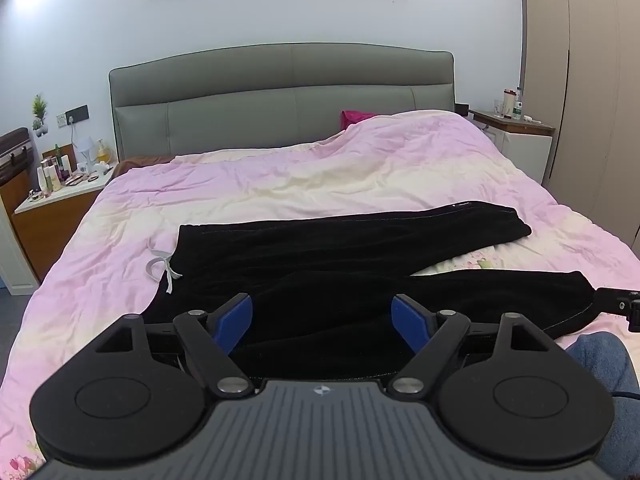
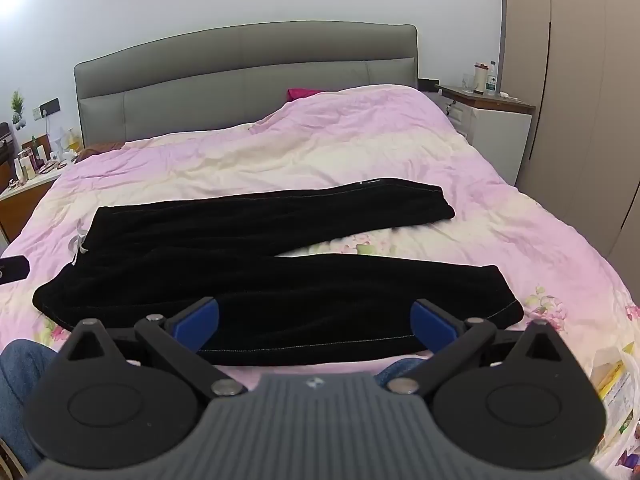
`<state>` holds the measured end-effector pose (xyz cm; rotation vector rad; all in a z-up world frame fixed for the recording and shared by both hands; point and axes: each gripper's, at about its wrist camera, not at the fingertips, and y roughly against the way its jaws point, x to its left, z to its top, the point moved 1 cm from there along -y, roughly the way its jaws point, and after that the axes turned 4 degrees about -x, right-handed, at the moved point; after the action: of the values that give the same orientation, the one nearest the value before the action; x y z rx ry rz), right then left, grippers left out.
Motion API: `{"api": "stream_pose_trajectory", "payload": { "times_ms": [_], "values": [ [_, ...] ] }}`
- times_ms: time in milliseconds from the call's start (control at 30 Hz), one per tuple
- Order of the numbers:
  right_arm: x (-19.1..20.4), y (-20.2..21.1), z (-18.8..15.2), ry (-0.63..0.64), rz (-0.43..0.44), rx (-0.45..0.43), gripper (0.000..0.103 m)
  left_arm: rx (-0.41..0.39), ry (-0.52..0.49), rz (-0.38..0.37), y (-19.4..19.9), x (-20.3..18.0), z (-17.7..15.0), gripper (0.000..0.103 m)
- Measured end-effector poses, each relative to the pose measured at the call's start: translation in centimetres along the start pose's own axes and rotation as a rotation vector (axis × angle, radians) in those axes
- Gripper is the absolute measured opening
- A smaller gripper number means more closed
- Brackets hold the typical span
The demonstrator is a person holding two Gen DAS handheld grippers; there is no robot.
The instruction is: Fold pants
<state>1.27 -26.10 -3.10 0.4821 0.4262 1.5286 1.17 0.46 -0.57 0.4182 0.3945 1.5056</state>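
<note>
Both tools gaping, left tool (image 1: pixel 322 320), right tool (image 2: pixel 314 326), over black pants (image 2: pixel 256 280), duvet (image 2: pixel 360 148)

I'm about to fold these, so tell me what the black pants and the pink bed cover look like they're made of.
Black pants: probably velvet or velour. The surface is deep matte black with a soft, faintly streaked nap and thick, rounded edges.

Pink bed cover: likely a thin woven cotton or polyester quilt. It shows fine sharp creases, a smooth low sheen and a printed flower pattern near the edge.
</note>
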Motion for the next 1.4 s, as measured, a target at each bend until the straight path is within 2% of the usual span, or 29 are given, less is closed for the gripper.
{"api": "stream_pose_trajectory", "payload": {
  "times_ms": [67,500,1400],
  "values": [
    [0.0,0.0,0.0,0.002,0.000,-0.002,0.098,-0.008,-0.030,0.025,0.5,-1.3,-0.1,0.093],
    [-0.8,0.4,0.4,0.010,-0.002,-0.003,0.098,0.013,-0.013,0.007,-0.3,-0.6,0.2,0.093],
    [0.5,1.3,0.0,0.010,-0.053,-0.009,0.098,0.032,-0.015,-0.029,0.1,-1.1,0.3,0.093]
  ]
}}
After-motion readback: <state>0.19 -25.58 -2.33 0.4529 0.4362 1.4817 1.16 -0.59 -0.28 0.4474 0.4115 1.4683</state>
